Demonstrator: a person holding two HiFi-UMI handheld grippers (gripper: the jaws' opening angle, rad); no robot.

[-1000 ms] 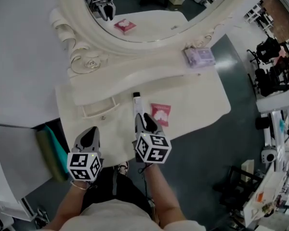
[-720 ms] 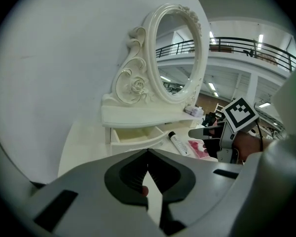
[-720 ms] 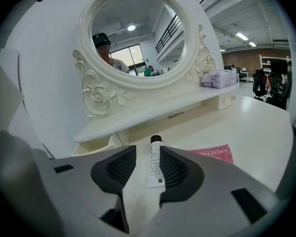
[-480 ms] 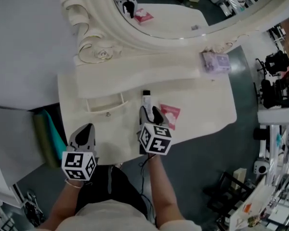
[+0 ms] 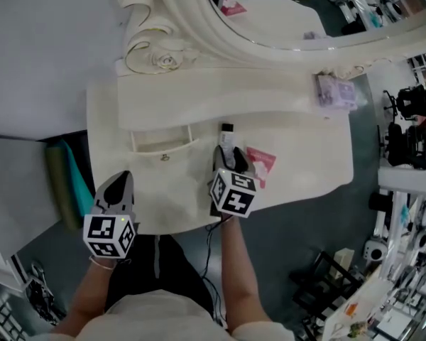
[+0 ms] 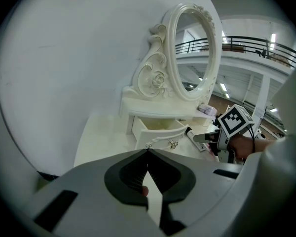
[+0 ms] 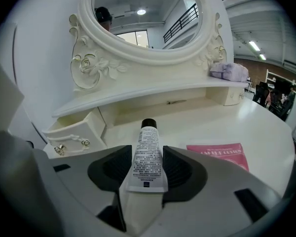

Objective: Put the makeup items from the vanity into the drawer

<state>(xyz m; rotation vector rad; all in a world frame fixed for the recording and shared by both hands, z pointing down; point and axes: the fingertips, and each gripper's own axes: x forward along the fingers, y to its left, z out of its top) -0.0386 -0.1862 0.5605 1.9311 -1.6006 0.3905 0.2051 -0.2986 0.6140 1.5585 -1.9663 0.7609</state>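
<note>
Right tool [image 5: 230,155] opening wider, tube [image 5: 228,138] between (pink sachet [image 5: 261,163] beside)

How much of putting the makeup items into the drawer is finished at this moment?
Done: the drawer stands open; no item shows inside it. In hand: the right gripper is opening its jaws around the white tube, which lies on the vanity top, not yet gripped. Left: the tube, the pink sachet beside it and the purple pack on the shelf must all go in. The left gripper is shut and empty.
</note>
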